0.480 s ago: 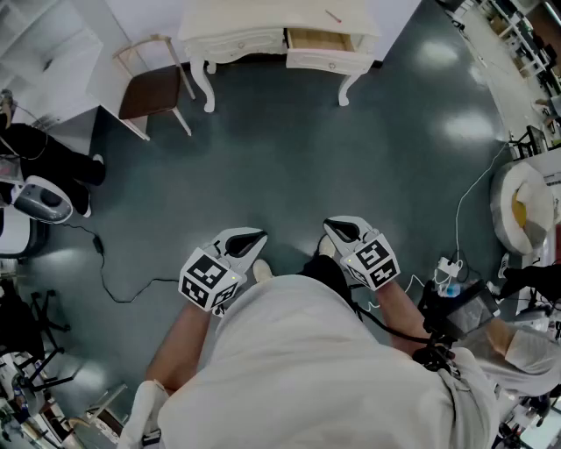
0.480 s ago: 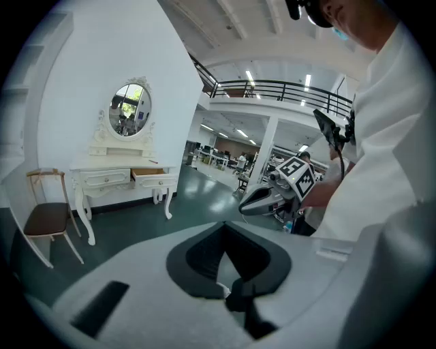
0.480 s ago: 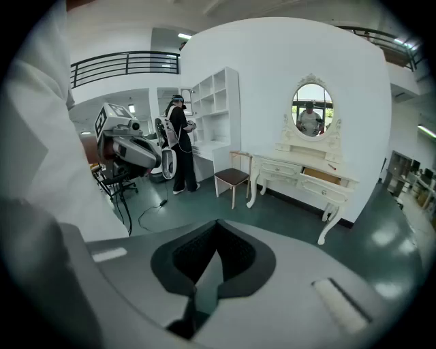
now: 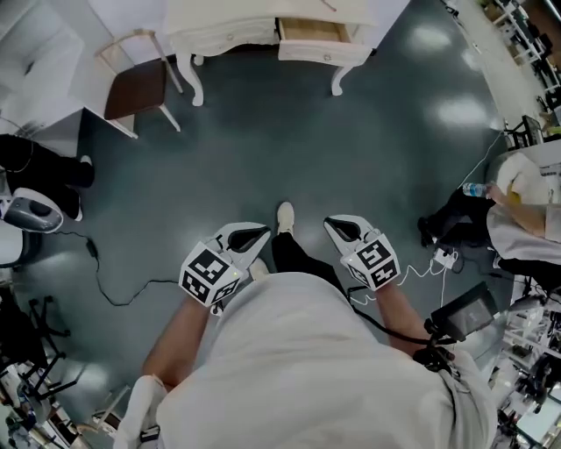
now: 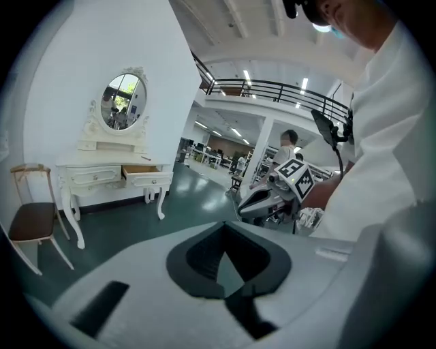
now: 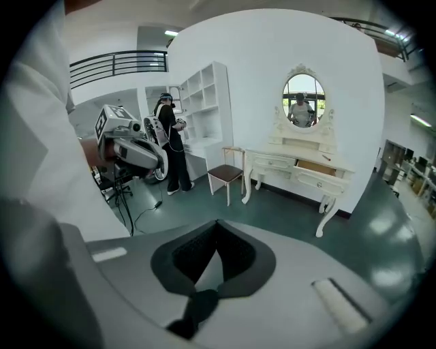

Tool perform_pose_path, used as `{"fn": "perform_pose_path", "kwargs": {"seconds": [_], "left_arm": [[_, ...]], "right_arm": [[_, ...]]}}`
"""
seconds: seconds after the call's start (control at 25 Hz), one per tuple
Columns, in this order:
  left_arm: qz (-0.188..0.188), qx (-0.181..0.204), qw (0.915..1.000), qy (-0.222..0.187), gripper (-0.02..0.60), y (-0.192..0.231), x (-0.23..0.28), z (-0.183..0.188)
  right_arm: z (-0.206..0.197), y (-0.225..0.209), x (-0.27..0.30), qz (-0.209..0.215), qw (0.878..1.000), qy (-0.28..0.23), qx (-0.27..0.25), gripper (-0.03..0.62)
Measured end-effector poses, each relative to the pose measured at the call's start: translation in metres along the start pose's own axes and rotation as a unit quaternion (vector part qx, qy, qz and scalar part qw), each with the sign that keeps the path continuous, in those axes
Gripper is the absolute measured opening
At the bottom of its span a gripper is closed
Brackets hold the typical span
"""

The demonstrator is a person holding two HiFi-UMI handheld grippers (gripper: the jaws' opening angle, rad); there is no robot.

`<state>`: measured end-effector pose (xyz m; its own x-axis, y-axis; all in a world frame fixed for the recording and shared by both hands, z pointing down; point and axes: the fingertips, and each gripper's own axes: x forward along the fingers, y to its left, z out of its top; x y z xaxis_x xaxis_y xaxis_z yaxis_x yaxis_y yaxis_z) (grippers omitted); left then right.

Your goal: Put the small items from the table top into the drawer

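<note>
**Status.** L gripper (image 4: 250, 235) and R gripper (image 4: 340, 230) are held low, close to the body. Jaws are closed on both, w/ nothing btw them. The table (image 4: 254, 31) stands well apart, across bare floor. Its drawer (image 4: 324, 51) is pulled out. One thin reddish item (image 4: 327, 4) shows on the top at the frame edge. Other small items are too small to tell in any view. Task judged not yet begun: nothing is picked.

**Hazards from this pos.**

1. Trip. A cable (image 4: 101, 276) lies on the floor to the operator's left, near the L gripper side. A path drifting left puts a foot on it. Keep straight to the table.
2. Collision w/ chair (image 4: 136, 88). It sits just beside the table's left legs, so an approach from the left may clip it.
3. Closed jaws at arrival. Neither gripper can take an item unless opened first. Pushing in shut is likely to knock a small item off the top.
4. Thin item. It probably lies flat and may slip or roll off the pads. A grip from above, across its width, seems safest.
5. Drawer front. It projects past the table edge, so a low gripper may strike it and push it shut.
6. Bystanders. A person (image 4: 517, 210) is near on the right and another (image 4: 35, 158) stands at far left. Avoid wide arm swings.
</note>
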<state>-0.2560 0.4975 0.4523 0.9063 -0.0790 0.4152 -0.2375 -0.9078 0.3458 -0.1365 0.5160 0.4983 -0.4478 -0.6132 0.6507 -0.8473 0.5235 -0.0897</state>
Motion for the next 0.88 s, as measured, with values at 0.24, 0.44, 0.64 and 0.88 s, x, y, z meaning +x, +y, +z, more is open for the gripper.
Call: {"fn": "perform_pose_path", "kwargs": {"seconds": [0.24, 0.44, 0.64, 0.88], "left_arm": [[0.013, 0.013, 0.9998, 0.011, 0.002, 0.034, 0.039, 0.066], [0.028, 0.038, 0.9988, 0.007, 0.002, 0.065, 0.067, 0.111], [0.031, 0.023, 0.9992, 0.011, 0.002, 0.115, 0.115, 0.145], [0.018, 0.004, 0.9995, 0.024, 0.002, 0.206, 0.141, 0.174]], "right_arm": [[0.050, -0.079, 0.018, 0.006, 1.000, -0.025, -0.015, 0.024], [0.080, -0.130, 0.034, 0.010, 0.998, -0.048, -0.025, 0.035], [0.090, -0.211, 0.064, 0.009, 0.999, -0.031, -0.016, 0.037], [0.117, -0.288, 0.125, -0.004, 1.000, -0.010, 0.012, 0.037]]}}
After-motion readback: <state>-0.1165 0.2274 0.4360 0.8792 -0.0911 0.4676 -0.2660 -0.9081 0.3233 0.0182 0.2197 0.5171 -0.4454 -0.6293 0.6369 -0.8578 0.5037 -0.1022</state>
